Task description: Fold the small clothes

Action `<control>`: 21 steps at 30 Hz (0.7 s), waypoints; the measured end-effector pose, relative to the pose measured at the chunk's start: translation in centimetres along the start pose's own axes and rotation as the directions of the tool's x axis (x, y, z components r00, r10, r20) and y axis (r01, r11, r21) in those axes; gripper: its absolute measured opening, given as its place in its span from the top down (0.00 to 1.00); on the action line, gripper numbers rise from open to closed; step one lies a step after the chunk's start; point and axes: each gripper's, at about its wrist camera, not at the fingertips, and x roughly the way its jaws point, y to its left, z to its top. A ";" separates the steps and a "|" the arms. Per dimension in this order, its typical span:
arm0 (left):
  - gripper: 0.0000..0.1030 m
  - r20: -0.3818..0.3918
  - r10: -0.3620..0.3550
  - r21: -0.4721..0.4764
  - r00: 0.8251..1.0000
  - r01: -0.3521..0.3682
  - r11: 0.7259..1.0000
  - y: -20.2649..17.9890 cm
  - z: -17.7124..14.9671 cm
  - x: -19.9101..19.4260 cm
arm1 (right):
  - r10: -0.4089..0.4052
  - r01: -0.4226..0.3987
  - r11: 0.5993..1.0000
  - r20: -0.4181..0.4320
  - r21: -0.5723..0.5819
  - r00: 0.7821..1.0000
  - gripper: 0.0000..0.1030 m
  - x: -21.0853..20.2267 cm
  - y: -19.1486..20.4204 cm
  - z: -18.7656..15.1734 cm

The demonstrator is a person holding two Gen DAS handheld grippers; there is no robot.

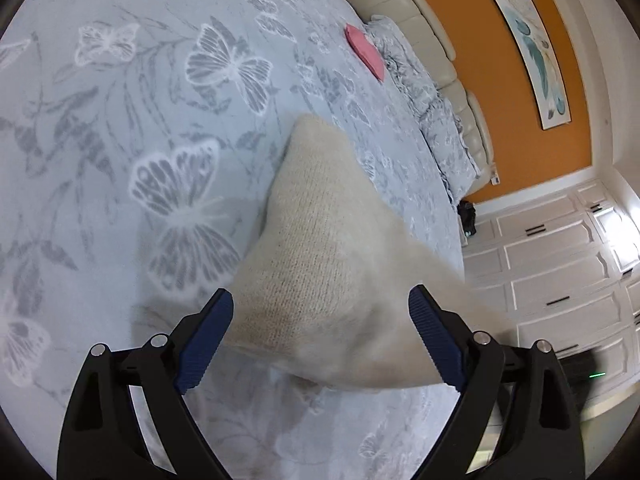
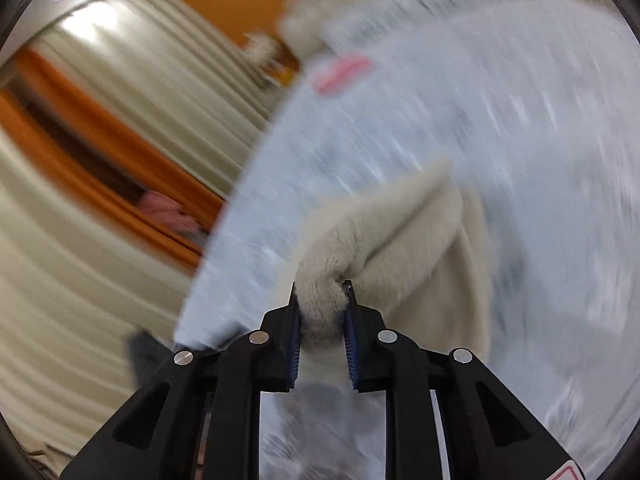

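While the cream knitted garment point(image 1: 320, 248) hangs partly lifted above the bed point(image 1: 120, 120), the left gripper point(image 1: 320, 340) has its jaws spread wide on both sides of the cloth, gripping nothing. To fold well, I think it should close on the free edge near the foot side of the bed before any pull. Far off, near the pillows point(image 1: 424, 92), a pink folded piece point(image 1: 366, 52) lies flat. The right gripper point(image 2: 322, 312) has its jaws clenched on a thick bunch of the same garment; this view is blurred, so slower motion seems wise, keeping the cloth taut and level.
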 end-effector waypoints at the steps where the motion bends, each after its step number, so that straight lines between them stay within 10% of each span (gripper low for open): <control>1: 0.15 -0.009 -0.002 -0.005 1.000 0.002 1.000 0.1 0.1 0.1 | 0.003 -0.002 0.999 0.030 -0.043 1.000 0.83 -0.8 0.8 0.5; 3: 0.15 -0.018 0.014 -0.008 1.000 -0.014 1.000 0.4 0.2 0.4 | -0.071 0.073 0.995 0.024 -0.071 0.997 0.83 -0.3 -0.3 -0.1; 7: 0.15 -0.057 0.087 -0.002 0.995 -0.088 0.996 0.9 0.1 1.6 | -0.264 0.281 0.959 -0.255 0.031 0.930 0.78 6.4 -9.7 -5.1; 14: 0.16 -0.116 0.147 0.152 0.982 -0.129 0.980 -0.4 -3.0 1.2 | -0.171 0.189 0.978 -0.179 0.088 0.969 0.67 3.8 -9.7 -4.7; 21: 0.38 -0.172 -0.148 -0.056 0.974 0.140 0.989 0.8 -3.0 2.3 | -0.098 0.132 0.972 -0.170 0.196 0.981 0.67 3.9 -11.0 -6.1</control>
